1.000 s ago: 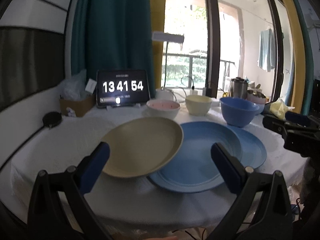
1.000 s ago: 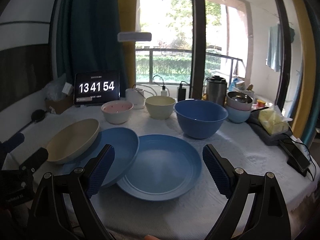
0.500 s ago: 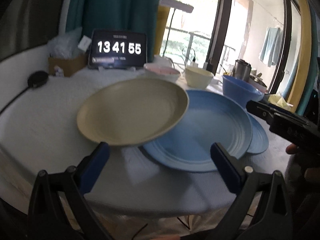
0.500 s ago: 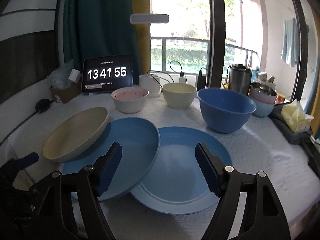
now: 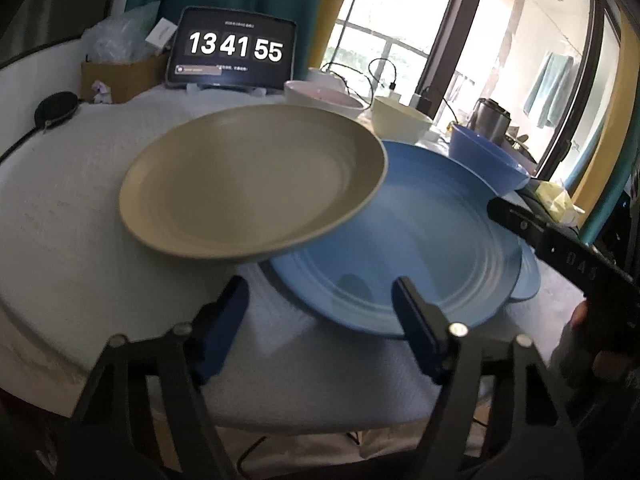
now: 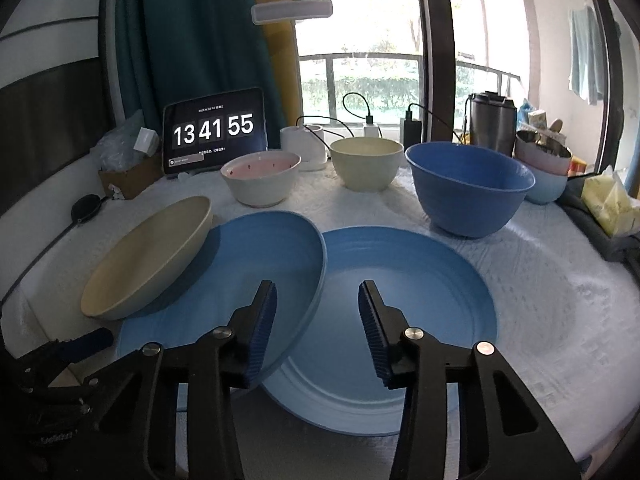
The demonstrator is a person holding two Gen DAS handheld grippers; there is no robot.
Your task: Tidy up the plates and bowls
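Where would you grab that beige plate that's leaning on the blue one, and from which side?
Take the beige plate by its thin rim, coming in from the near table edge, probably with the left gripper. Its far-right edge rests on the upper blue plate, so it sits tilted and that side is crowded. One finger goes over the lip and one goes under.

left gripper: angled down, jaws part-open, just been closing, nothing between pads | right gripper: angled down, jaws narrower, just been closing, pads touch nothing | hand: seen at right edge of left view, wrapped round right gripper's handle
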